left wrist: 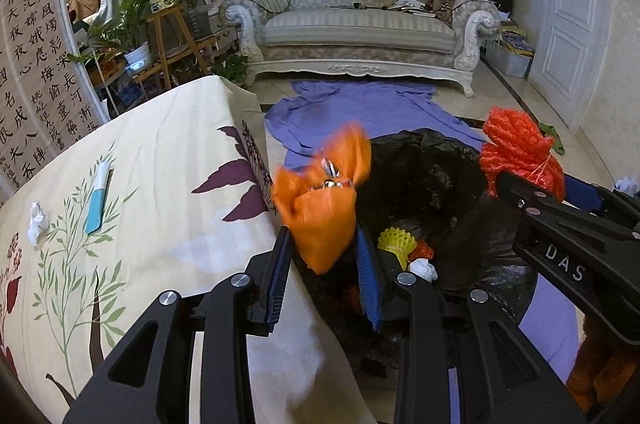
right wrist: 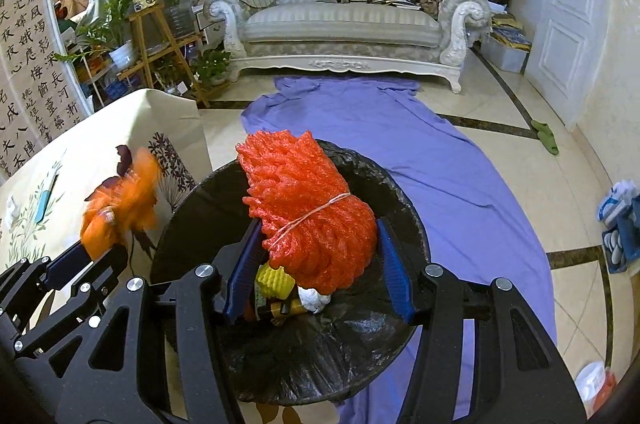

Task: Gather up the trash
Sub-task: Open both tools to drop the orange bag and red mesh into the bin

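Observation:
My left gripper [left wrist: 325, 256] is shut on a crumpled orange plastic bag [left wrist: 324, 199], held at the table's edge beside the bin. It also shows at the left of the right wrist view as the orange bag [right wrist: 120, 207]. My right gripper [right wrist: 316, 260] is shut on a bundle of red foam netting [right wrist: 308, 207] tied with string, hanging over the black-lined trash bin [right wrist: 360, 344]. Inside the bin lie a yellow foam net [right wrist: 274, 280], a white paper wad [right wrist: 314, 298] and a small bottle. The red netting [left wrist: 520, 155] appears at the right of the left wrist view.
The table with a floral cloth [left wrist: 160, 183] carries a white paper wad [left wrist: 38, 224] and a blue-and-white tube [left wrist: 98, 203]. A purple sheet [right wrist: 440, 163] covers the floor toward the sofa [right wrist: 344, 19]. Plants on a wooden stand [right wrist: 160, 35] are at the left, slippers and a container at the right.

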Demonstrator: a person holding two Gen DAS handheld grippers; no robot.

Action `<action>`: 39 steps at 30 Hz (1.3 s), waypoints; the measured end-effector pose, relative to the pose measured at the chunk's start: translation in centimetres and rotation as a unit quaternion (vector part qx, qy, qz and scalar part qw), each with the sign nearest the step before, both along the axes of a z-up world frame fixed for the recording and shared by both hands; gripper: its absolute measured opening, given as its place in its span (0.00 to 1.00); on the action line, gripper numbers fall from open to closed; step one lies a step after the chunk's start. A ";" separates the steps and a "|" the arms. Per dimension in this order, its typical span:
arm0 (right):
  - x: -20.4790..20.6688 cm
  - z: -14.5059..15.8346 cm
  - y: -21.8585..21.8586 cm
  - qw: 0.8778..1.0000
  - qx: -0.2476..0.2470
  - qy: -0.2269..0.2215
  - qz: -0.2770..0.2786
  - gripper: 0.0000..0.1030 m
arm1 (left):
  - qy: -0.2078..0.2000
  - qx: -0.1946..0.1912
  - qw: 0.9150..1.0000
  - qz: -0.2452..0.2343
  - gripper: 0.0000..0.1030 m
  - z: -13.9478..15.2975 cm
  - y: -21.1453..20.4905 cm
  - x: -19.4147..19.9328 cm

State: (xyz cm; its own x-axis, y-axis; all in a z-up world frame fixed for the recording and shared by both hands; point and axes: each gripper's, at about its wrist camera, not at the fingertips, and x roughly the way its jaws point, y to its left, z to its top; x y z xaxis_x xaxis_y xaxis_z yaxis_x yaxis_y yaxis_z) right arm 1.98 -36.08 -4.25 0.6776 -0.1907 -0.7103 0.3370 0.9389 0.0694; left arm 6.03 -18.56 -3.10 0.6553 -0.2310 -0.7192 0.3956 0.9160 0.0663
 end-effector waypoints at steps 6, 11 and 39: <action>0.4 -0.4 -0.1 1.000 0.002 0.007 -0.004 0.63 | 0.002 0.005 1.000 -0.008 0.43 0.0 -0.5 0.2; 0.2 -0.6 -0.9 1.000 0.003 0.006 -0.015 0.65 | -0.001 0.002 1.000 -0.005 0.59 0.2 -0.6 -0.2; -1.1 0.4 0.1 1.000 -0.003 -0.003 -0.021 0.70 | -0.006 -0.024 0.999 0.026 0.75 1.8 3.0 0.0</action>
